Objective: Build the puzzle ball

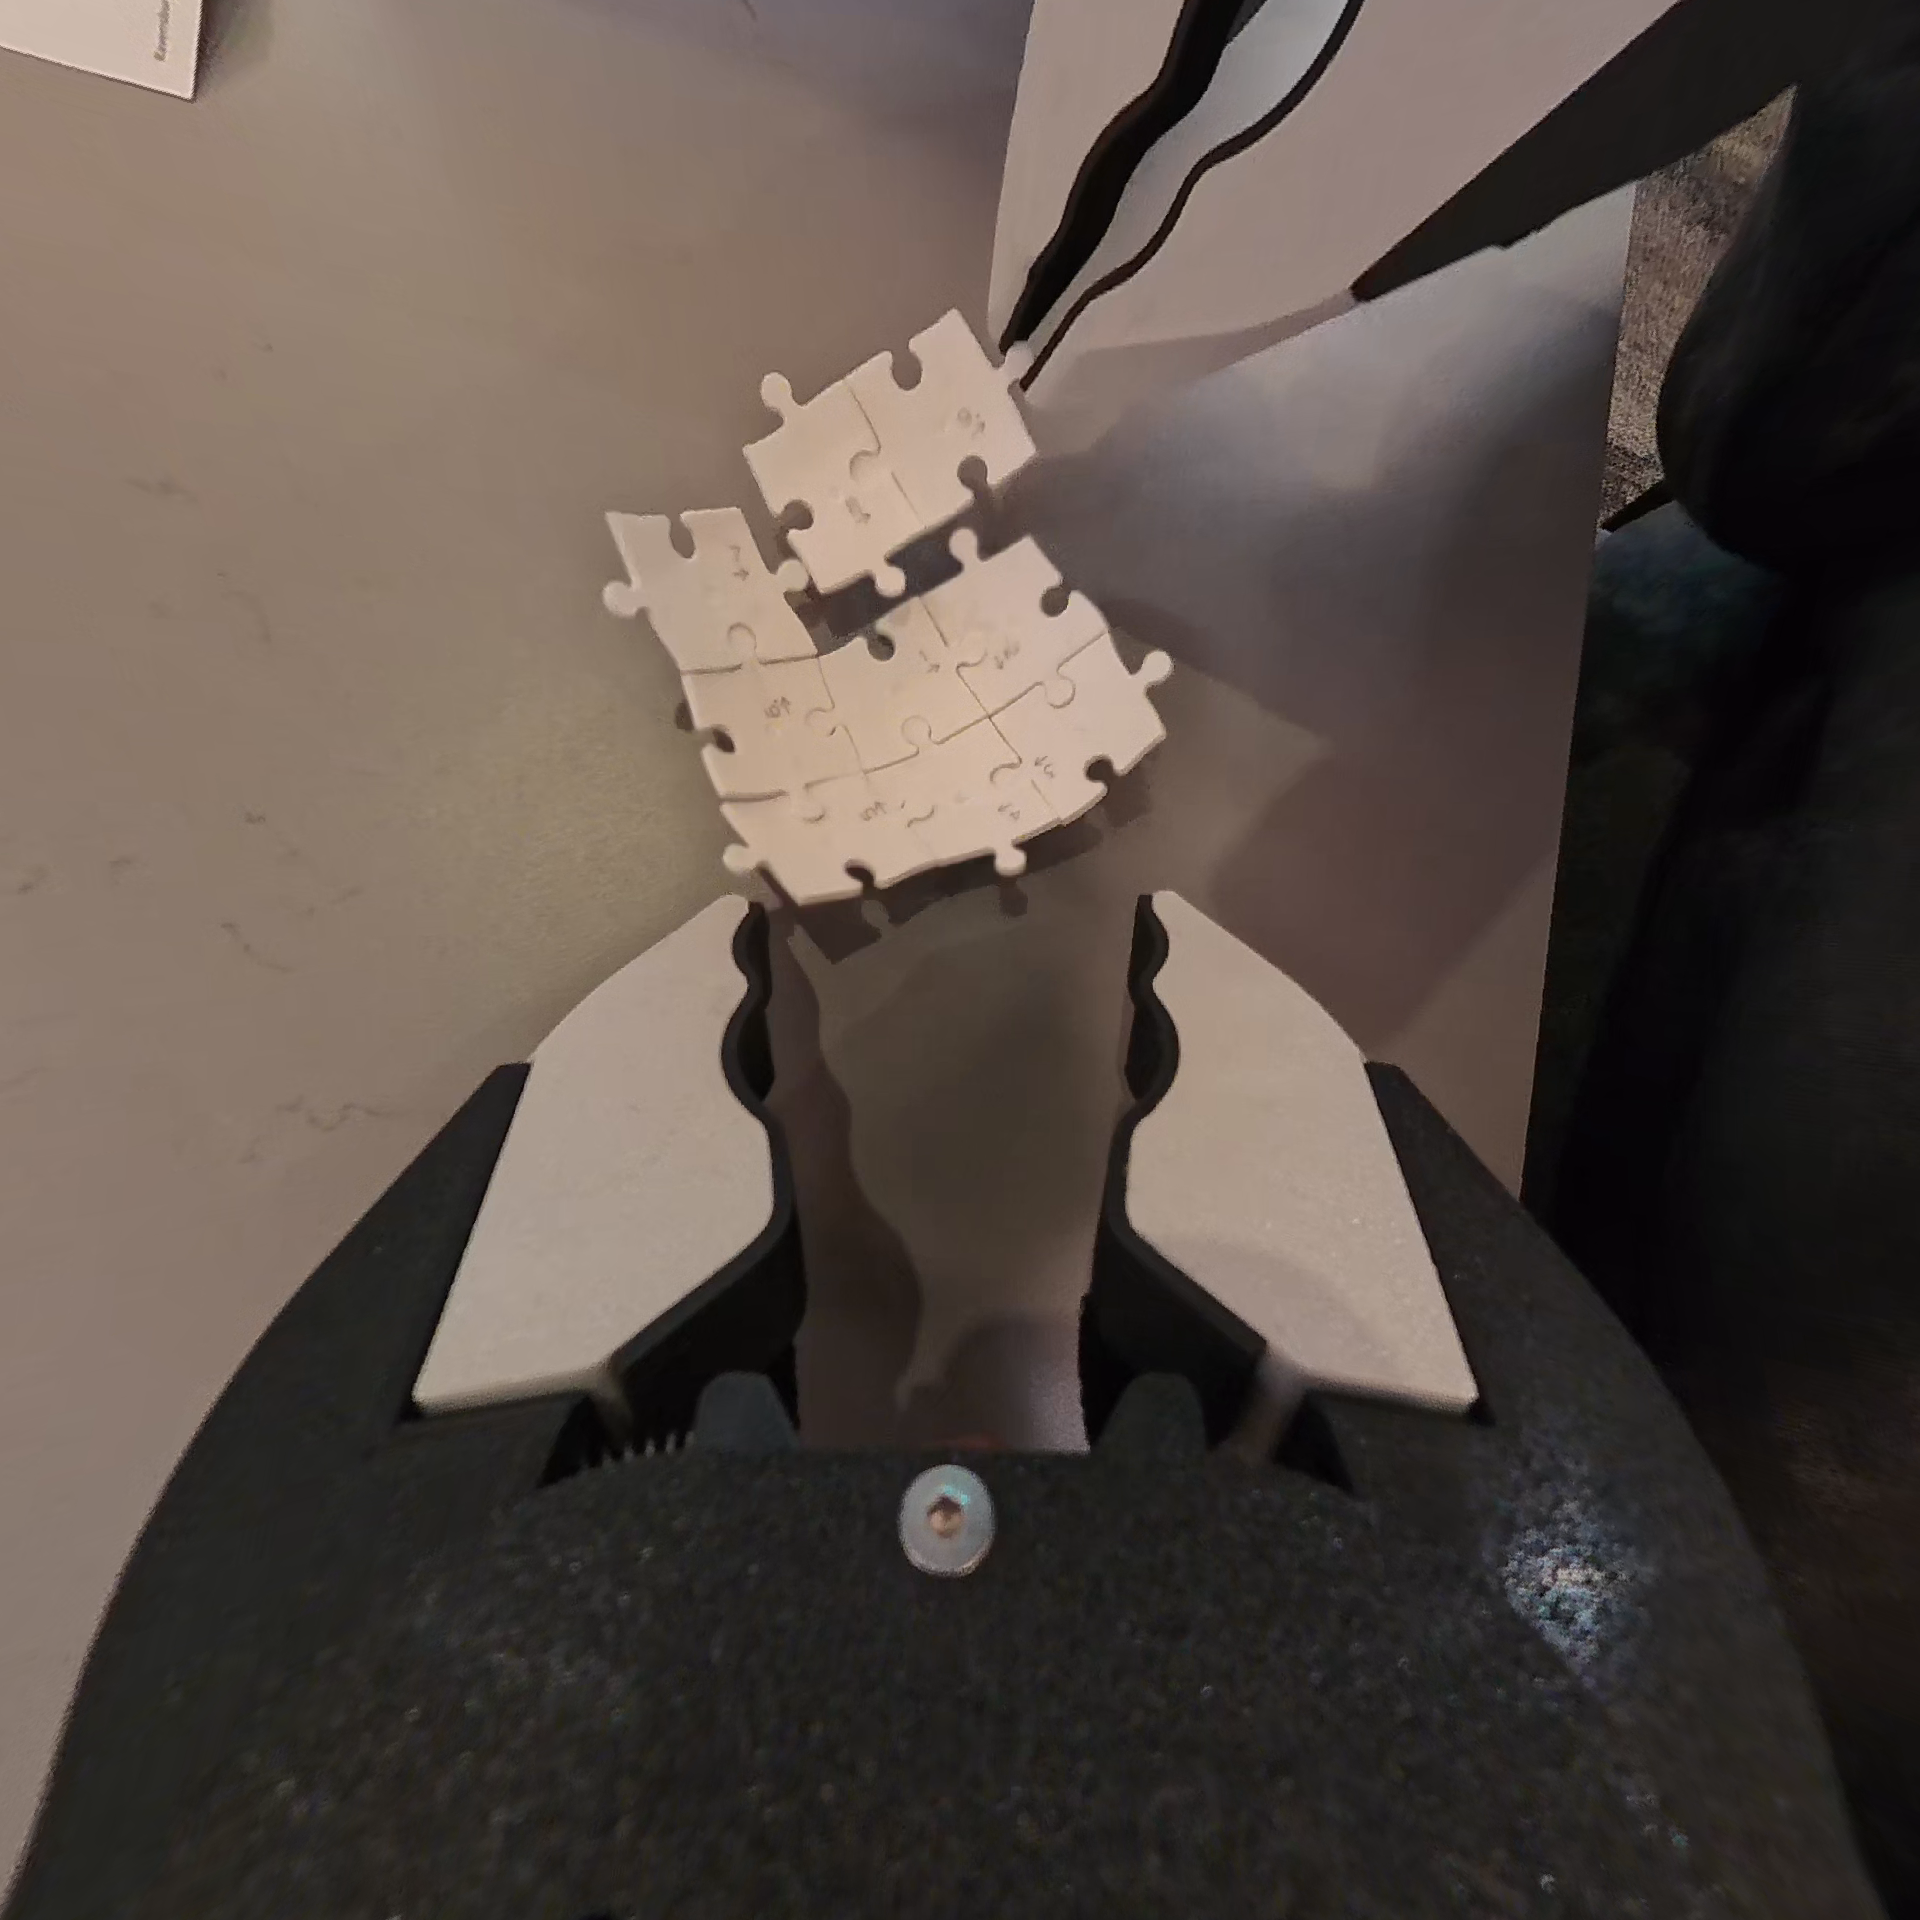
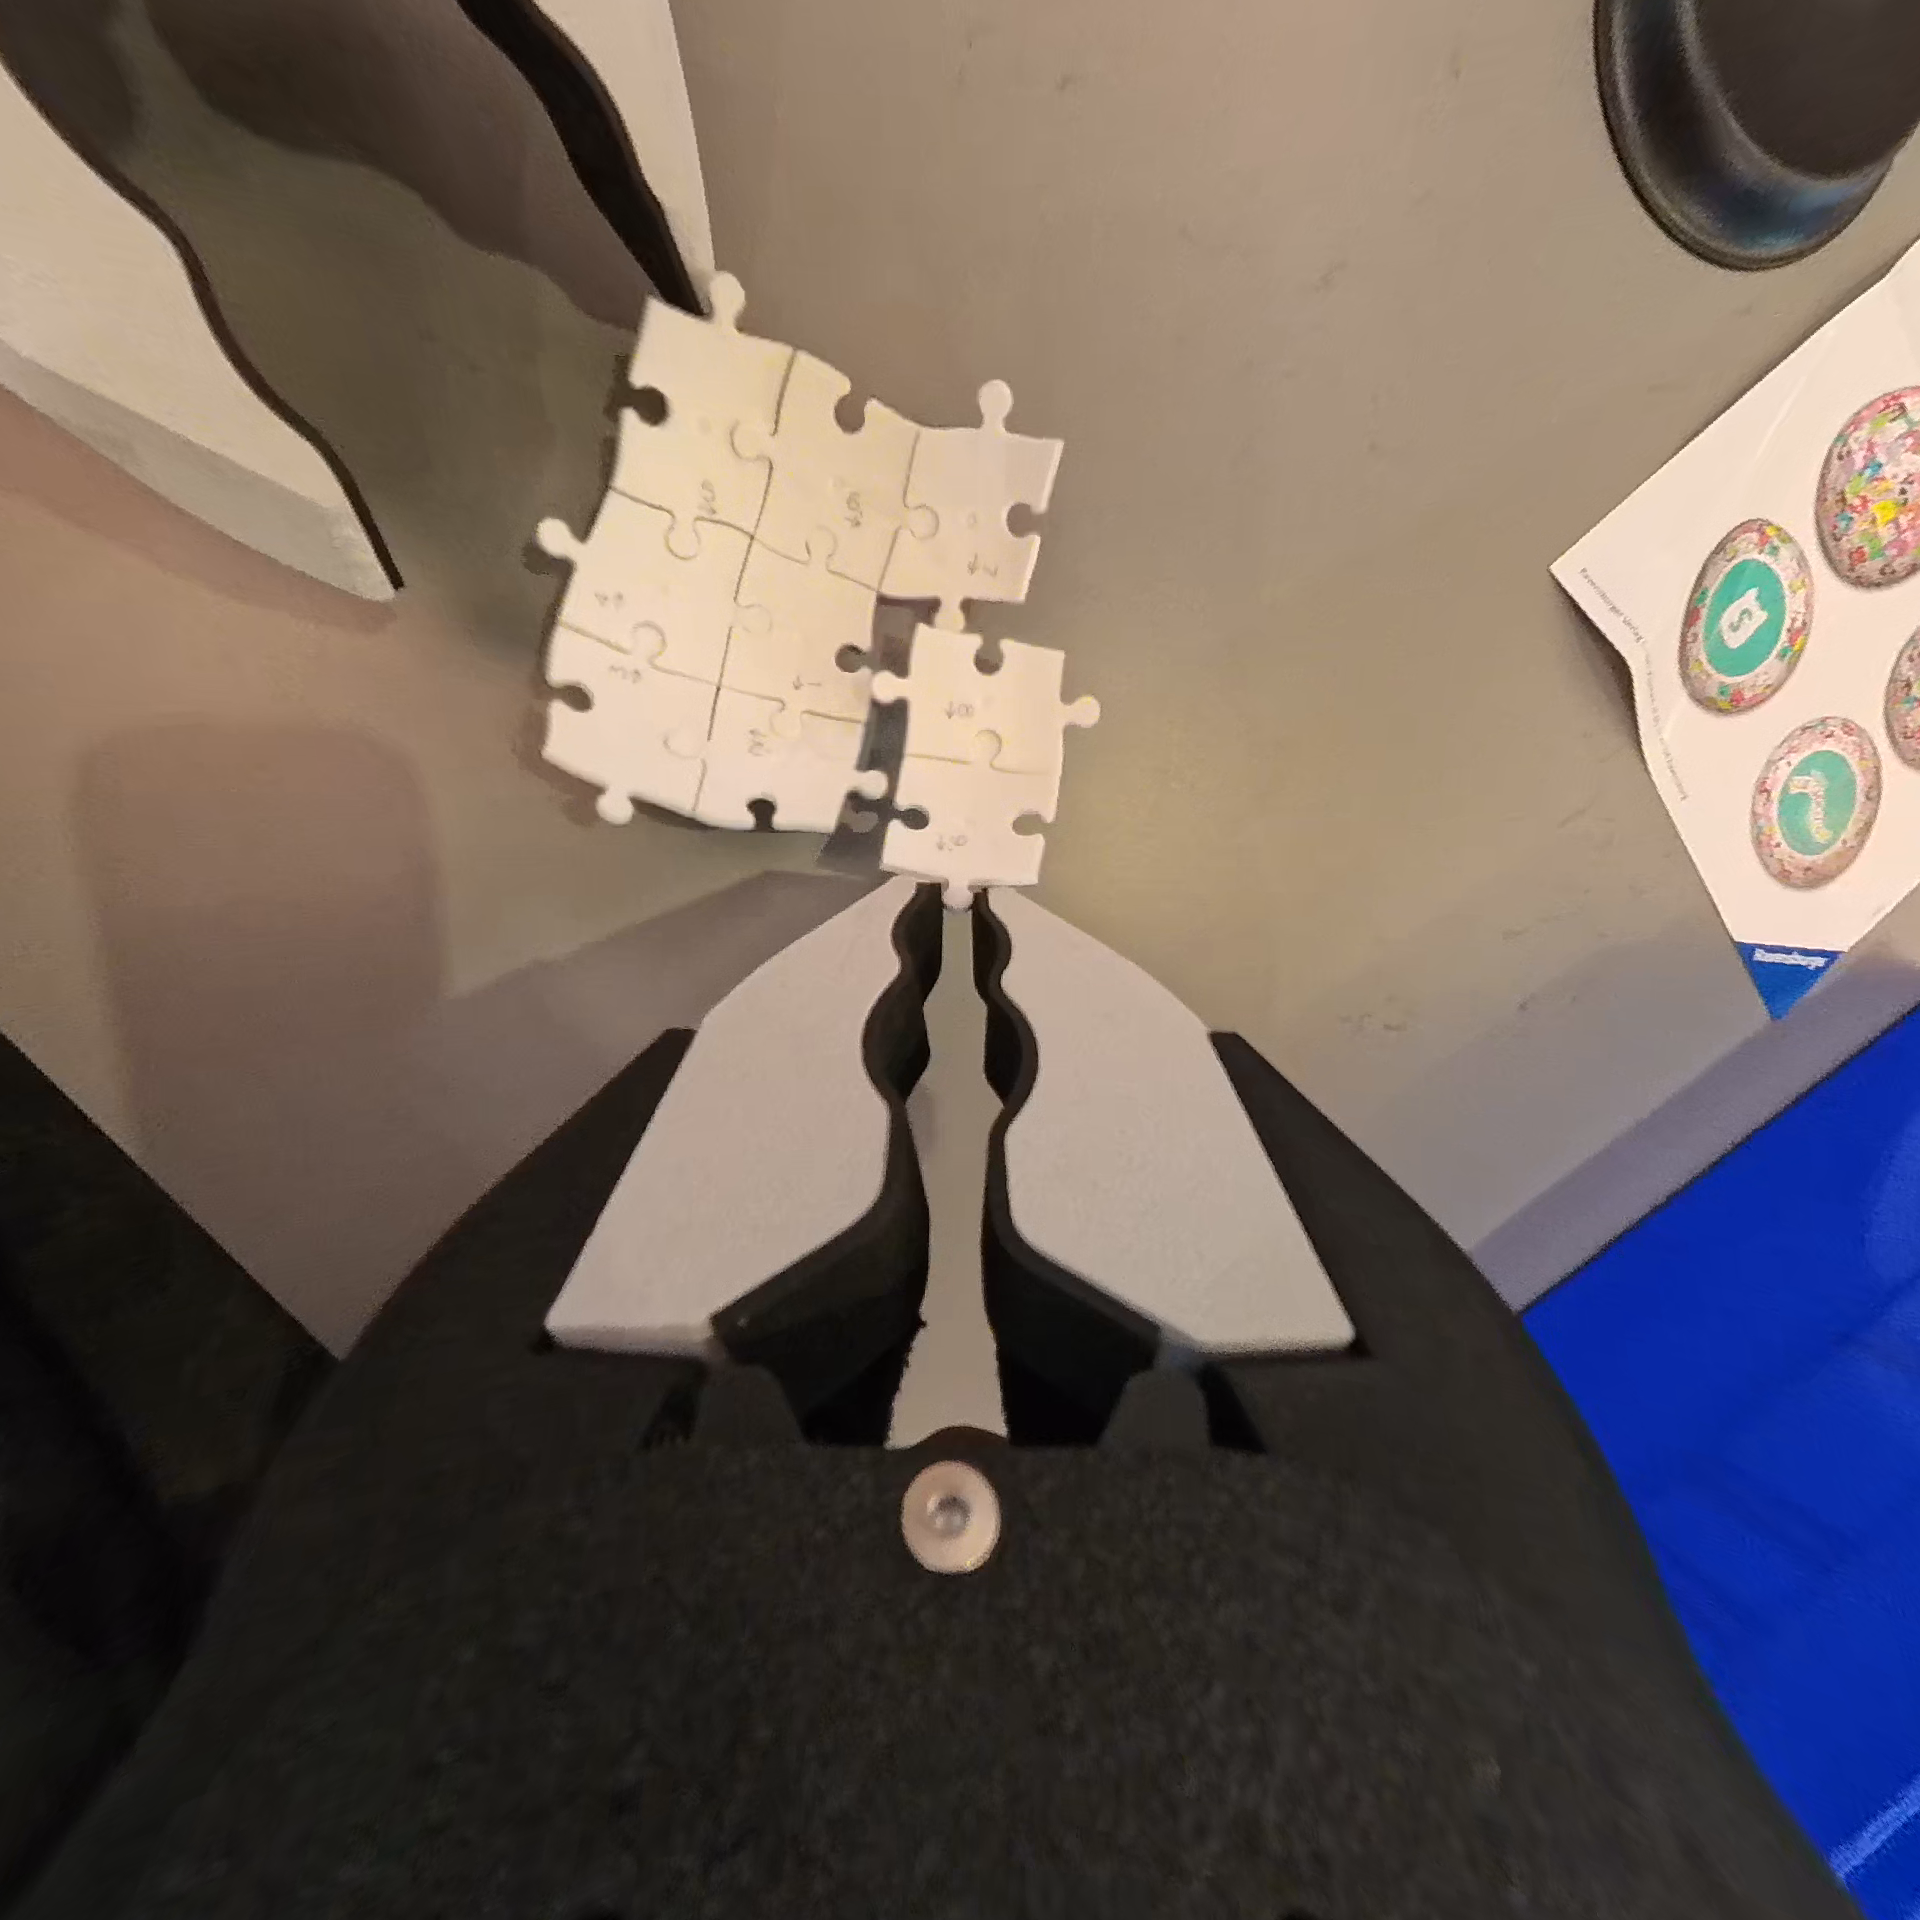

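My right claw [image 2: 958, 902] pinches the knob of a two-piece strip [image 2: 975, 764], held just beside the curved white puzzle sheet [image 2: 727, 592] on the grey table [image 2: 1299, 520]. My left claw [image 1: 948, 914] gapes empty, near the sheet.

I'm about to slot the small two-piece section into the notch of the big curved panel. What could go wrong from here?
1. The right gripper pinches only one tab of the two-piece section, so it may pivot or slip out.
2. The left gripper is open at the edge of the curved panel and does not hold it, so a push could slide the panel across the table.
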`<state>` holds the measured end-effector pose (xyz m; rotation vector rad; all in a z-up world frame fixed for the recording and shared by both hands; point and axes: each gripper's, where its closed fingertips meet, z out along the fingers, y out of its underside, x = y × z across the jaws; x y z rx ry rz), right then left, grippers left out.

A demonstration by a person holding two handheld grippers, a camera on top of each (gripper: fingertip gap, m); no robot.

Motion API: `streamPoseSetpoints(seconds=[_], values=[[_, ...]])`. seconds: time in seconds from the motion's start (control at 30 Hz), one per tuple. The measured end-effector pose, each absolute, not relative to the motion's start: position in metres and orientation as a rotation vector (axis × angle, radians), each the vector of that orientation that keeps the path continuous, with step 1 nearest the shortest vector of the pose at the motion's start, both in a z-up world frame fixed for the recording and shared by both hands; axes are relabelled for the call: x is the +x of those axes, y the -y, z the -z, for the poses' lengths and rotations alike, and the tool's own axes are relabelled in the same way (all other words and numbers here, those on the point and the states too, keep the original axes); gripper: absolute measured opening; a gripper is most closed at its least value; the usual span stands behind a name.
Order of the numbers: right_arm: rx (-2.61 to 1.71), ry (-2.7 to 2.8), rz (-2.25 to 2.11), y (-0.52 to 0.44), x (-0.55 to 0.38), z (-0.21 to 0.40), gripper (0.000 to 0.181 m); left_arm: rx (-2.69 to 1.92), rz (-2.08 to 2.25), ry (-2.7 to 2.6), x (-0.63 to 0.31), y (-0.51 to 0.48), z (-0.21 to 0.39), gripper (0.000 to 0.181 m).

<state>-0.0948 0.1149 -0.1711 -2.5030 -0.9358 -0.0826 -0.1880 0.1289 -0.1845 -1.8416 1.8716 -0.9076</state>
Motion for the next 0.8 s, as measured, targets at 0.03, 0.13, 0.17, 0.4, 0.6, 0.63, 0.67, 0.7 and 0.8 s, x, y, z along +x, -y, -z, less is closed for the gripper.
streamPoseSetpoints(seconds=[0.03, 0.13, 0.17, 0.4, 0.6, 0.63, 0.67, 0.7, 0.8], values=[[-2.502, 0.938, 0.084, -0.115, -0.094, 0.171, 0.005, -1.842, 0.909, -1.872, -0.188, -0.129, 0.184, 0.066], [-2.496, 0.934, 0.081, -0.115, -0.095, 0.167, 0.005, -1.841, 0.908, -1.873, -0.188, -0.128, 0.184, 0.066], [-2.491, 0.934, 0.087, -0.116, -0.095, 0.166, 0.005, -1.842, 0.909, -1.874, -0.188, -0.128, 0.185, 0.066], [-2.477, 0.963, 0.102, -0.117, -0.103, 0.166, 0.005, -1.841, 0.91, -1.878, -0.187, -0.127, 0.185, 0.066], [-2.497, 0.966, 0.103, -0.116, -0.107, 0.172, 0.006, -1.838, 0.915, -1.876, -0.187, -0.127, 0.184, 0.066], [-2.506, 0.969, 0.117, -0.116, -0.105, 0.173, 0.006, -1.838, 0.915, -1.877, -0.187, -0.127, 0.184, 0.066], [-2.514, 0.975, 0.123, -0.115, -0.104, 0.174, 0.006, -1.838, 0.915, -1.878, -0.187, -0.127, 0.184, 0.066], [-2.514, 0.979, 0.122, -0.116, -0.103, 0.175, 0.006, -1.837, 0.915, -1.88, -0.187, -0.126, 0.184, 0.066], [-2.518, 0.991, 0.134, -0.116, -0.103, 0.177, 0.006, -1.835, 0.915, -1.88, -0.187, -0.126, 0.184, 0.066]])
